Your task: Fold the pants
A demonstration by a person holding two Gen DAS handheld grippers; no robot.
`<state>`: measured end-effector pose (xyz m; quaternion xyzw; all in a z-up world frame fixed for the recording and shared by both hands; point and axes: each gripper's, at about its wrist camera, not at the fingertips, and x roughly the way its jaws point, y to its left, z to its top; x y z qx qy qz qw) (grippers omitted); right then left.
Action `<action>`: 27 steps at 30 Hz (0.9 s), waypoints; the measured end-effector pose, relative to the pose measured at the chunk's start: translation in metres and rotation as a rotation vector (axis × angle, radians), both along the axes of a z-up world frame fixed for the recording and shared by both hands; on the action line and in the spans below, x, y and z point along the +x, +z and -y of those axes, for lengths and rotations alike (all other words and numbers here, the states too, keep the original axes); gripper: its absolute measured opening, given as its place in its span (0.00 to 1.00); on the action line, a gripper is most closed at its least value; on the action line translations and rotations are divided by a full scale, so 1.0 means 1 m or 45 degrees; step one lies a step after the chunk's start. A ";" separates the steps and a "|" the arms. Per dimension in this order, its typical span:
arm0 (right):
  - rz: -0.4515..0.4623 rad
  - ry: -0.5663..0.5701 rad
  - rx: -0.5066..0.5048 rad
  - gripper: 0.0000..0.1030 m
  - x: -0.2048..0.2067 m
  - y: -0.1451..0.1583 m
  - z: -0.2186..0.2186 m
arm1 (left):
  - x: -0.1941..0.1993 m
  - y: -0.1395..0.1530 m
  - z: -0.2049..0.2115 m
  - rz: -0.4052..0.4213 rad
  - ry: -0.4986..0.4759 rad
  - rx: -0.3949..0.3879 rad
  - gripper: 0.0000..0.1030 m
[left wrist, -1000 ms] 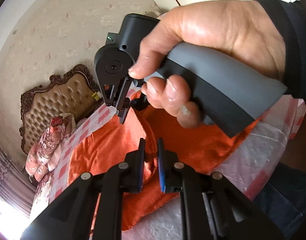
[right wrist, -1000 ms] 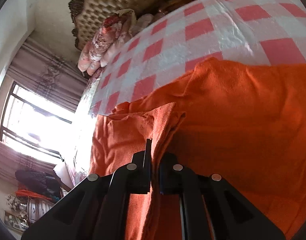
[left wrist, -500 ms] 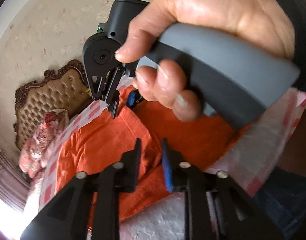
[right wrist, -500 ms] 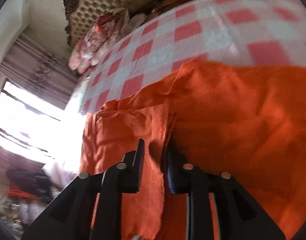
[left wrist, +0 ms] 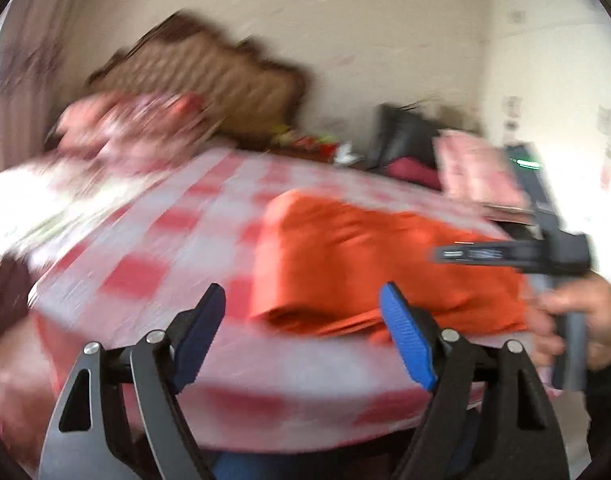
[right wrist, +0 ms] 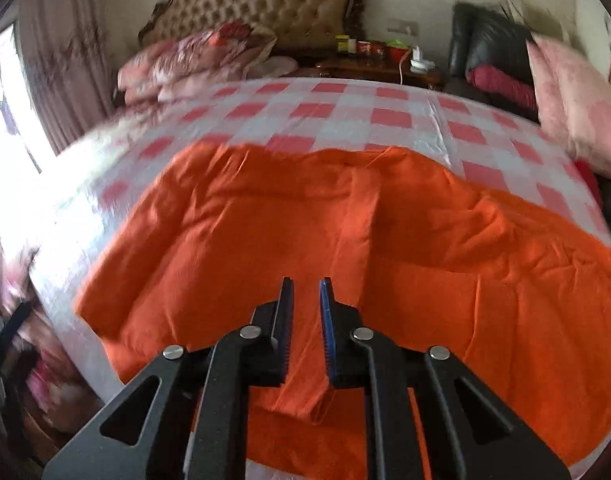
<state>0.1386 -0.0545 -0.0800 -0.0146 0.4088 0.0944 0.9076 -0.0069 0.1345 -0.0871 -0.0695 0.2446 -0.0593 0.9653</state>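
pants (right wrist: 425, 240): matt orange cloth | bedcover (right wrist: 345, 120): glossy | headboard (right wrist: 265, 4): tufted leather-look

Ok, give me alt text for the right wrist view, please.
Orange pants lie spread and creased across a red-and-white checked bedsheet. The right gripper hovers above them, nearly closed and gripping nothing. A tufted headboard and pillows sit behind.

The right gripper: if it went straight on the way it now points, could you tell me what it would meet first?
Most likely the orange pants. The right gripper is tilted down at them where they lie spread on the checked sheet, with nothing between its narrowly parted, empty fingers and the cloth. The exact spot is uncertain, since depth is hard to judge.
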 end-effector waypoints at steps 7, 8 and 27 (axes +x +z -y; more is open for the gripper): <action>-0.014 0.002 -0.157 0.07 -0.006 -0.015 -0.008 | 0.013 -0.021 -0.018 -0.133 -0.048 0.050 0.48; -0.013 0.003 -0.162 0.07 -0.006 -0.015 -0.008 | 0.018 -0.023 -0.018 -0.141 -0.060 0.048 0.48; 0.006 0.009 -0.151 0.07 -0.006 -0.016 -0.008 | 0.068 -0.024 -0.007 -0.232 -0.091 0.070 0.43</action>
